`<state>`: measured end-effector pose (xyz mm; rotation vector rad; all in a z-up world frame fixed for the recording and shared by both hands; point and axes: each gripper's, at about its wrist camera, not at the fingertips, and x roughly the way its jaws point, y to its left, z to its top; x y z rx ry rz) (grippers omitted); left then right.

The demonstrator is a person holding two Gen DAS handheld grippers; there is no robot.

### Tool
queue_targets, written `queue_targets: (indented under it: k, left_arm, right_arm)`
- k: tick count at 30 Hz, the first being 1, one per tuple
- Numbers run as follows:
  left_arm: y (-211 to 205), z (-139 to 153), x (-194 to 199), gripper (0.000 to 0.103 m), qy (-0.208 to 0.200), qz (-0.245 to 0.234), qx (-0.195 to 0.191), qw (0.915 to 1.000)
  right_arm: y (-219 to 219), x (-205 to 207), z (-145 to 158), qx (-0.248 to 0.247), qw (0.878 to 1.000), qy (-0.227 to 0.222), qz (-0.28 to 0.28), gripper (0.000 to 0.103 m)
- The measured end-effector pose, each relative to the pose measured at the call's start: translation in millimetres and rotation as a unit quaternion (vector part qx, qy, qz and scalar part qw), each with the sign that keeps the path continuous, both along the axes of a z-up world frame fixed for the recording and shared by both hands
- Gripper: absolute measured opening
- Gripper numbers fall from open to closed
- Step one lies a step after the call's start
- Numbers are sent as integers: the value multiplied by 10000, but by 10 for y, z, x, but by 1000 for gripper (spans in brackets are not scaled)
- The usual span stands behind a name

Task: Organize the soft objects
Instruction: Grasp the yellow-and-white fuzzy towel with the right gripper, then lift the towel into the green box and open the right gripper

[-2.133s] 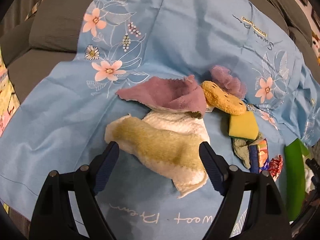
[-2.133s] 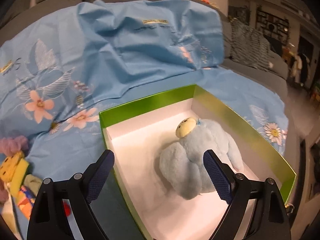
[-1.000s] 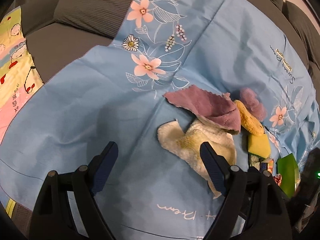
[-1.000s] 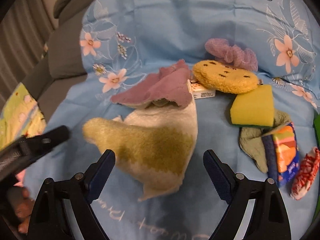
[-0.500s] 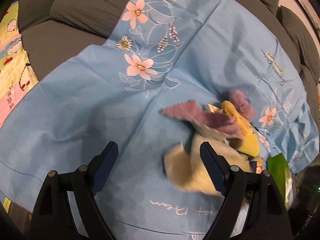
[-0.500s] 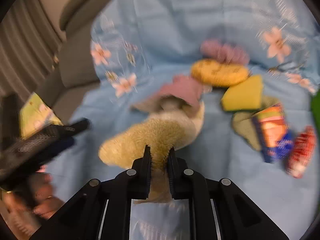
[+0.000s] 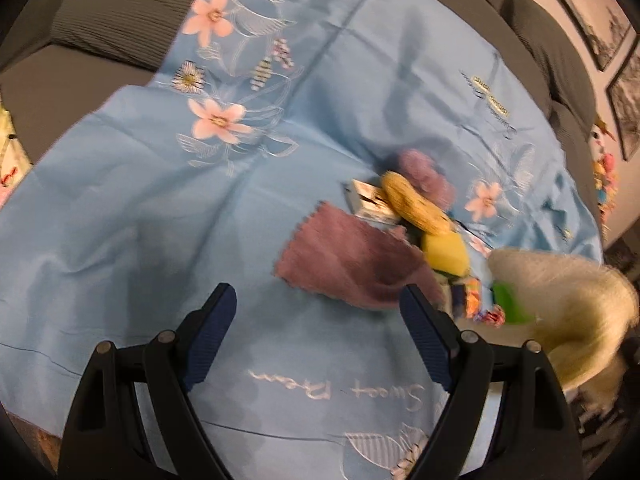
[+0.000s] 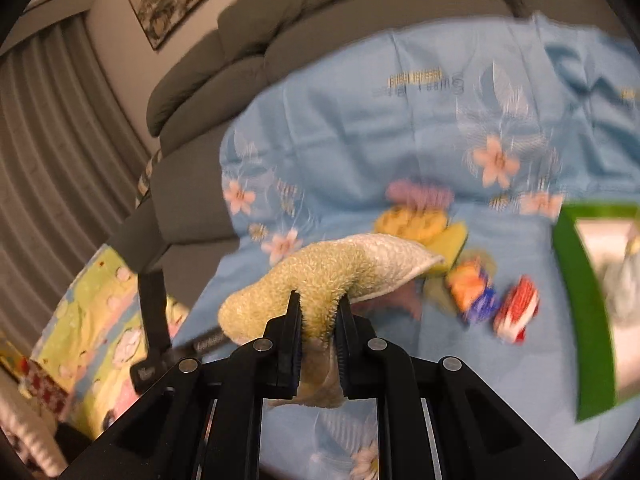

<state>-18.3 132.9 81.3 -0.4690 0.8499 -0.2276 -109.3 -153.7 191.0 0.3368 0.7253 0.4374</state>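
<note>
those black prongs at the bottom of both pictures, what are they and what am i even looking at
They are two handheld grippers, each with a fisheye camera looking along its fingers; a person holds one in each hand. The right gripper is shut on a yellow-green and white fluffy towel. The left gripper is open and empty above a blue floral sheet spread on a grey sofa. A purple cloth, a yellow sponge and other small items lie there, beside a green box.

**Towel lifted off the pile**

The right gripper point(image 8: 318, 318), wide apart a second ago, has clamped its jaws on the yellow-green towel point(image 8: 320, 276) and raised it off the blue sheet point(image 7: 120, 208), uncovering the purple cloth point(image 7: 348, 256).
</note>
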Motion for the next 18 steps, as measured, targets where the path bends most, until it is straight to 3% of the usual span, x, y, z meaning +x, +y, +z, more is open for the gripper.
queue_targets:
  k: [3, 8, 16, 18]
  left_arm:
    - [-83, -13, -45, 83, 6, -238, -122, 9996]
    - [-235, -29, -116, 83, -34, -644, -46, 9979]
    - [-508, -221, -48, 83, 235, -991, 88, 9948]
    - [-611, -285, -22, 82, 293, -1050, 209, 9938]
  right_arm:
    - [-42, -22, -248, 191, 9988, 437, 129, 16]
    - [-55, 226, -585, 58, 9949, 1003, -30, 16]
    - [10, 891, -1181, -601, 9783, 1969, -232, 16]
    - [-12, 990, -1235, -738, 9752, 2074, -220, 24]
